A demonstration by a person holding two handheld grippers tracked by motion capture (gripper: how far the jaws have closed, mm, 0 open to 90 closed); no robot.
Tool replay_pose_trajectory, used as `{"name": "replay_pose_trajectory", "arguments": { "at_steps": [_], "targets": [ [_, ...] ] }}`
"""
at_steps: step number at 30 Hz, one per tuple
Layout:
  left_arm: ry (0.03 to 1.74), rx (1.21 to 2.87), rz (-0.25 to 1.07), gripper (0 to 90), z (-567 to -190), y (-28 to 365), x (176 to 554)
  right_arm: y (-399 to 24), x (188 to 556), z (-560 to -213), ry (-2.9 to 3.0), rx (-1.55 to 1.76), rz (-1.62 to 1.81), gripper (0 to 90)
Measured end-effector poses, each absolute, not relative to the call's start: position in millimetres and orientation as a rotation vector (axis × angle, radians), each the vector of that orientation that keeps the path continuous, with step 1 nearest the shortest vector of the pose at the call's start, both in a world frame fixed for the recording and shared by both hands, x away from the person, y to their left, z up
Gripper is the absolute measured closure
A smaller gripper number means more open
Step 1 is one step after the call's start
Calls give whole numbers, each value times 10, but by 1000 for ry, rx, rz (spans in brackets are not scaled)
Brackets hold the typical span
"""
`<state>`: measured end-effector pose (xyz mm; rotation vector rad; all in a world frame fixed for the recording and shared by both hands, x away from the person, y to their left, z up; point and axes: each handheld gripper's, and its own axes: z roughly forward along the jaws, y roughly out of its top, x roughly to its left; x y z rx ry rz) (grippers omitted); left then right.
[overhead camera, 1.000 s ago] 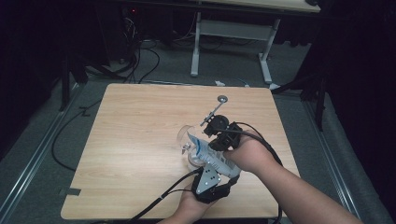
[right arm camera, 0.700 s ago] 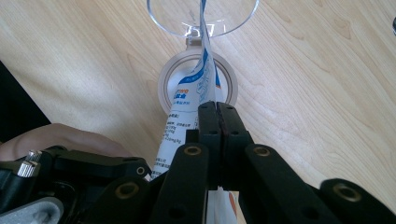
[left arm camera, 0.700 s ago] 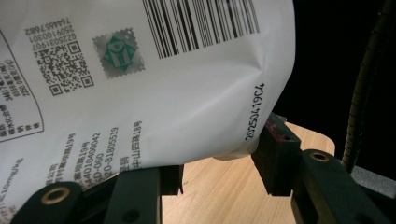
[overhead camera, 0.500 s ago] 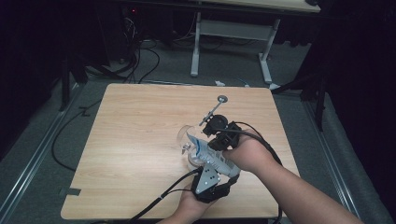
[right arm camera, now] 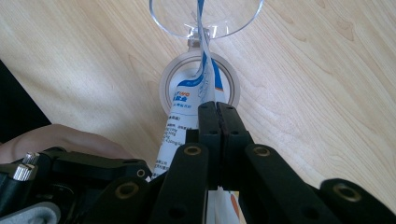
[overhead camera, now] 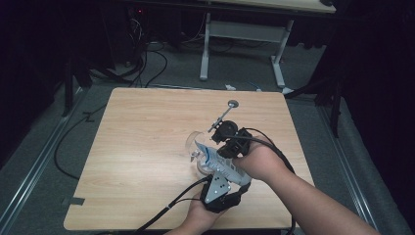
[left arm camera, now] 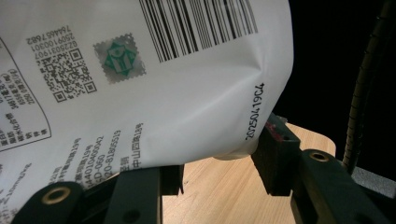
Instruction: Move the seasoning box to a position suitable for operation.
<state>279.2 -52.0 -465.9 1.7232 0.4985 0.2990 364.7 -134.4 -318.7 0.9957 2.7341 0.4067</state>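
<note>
Two grippers share one white pouch (overhead camera: 219, 164) over the near right part of the table (overhead camera: 147, 127), at about 5 o'clock from its centre. A clear stemmed glass (overhead camera: 196, 147) lies on its side at the pouch's far end, about 10 o'clock from the hands.

Left gripper (overhead camera: 215, 188) — comes in from 6 o'clock, jaws partly spread and clamped across the pouch's broad lower body; in the left gripper view the printed face with barcode bulges between the two jaws (left arm camera: 196, 102).

Right gripper (overhead camera: 227, 142) — comes in from 3 o'clock, jaws pressed together, pinching the pouch's thin upper edge. In the right gripper view the pinched strip (right arm camera: 201, 88) runs toward 12 o'clock to the glass bowl (right arm camera: 205, 16), with the glass foot (right arm camera: 198, 86) behind it as a pale ring.

A metal rod with a round end (overhead camera: 226, 111) lies on the table at 12 o'clock from the right gripper, apart from the pouch.

Risks, as judged from here:
- The pinch sits on a narrow edge; a pull could slip off the film or tear it unevenly.
- The left grip squeezes a soft, full-looking body — once opened, the pressure could spurt contents onto the table instead of into the glass.
- The glass lies on its side and looks free to roll; a nudge from the pouch tip could send it off line.
- Whether the pouch tip sits inside the bowl or just in front, I cannot tell.
</note>
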Motion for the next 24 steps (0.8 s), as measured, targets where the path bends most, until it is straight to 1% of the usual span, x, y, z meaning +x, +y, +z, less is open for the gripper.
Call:
{"name": "replay_pose_trajectory", "arguments": {
  "at_steps": [24],
  "targets": [
    [491,1716,301,568,-4655,-518,2785,-1333,3653,-3186,2725,999,407,900]
  ]
}}
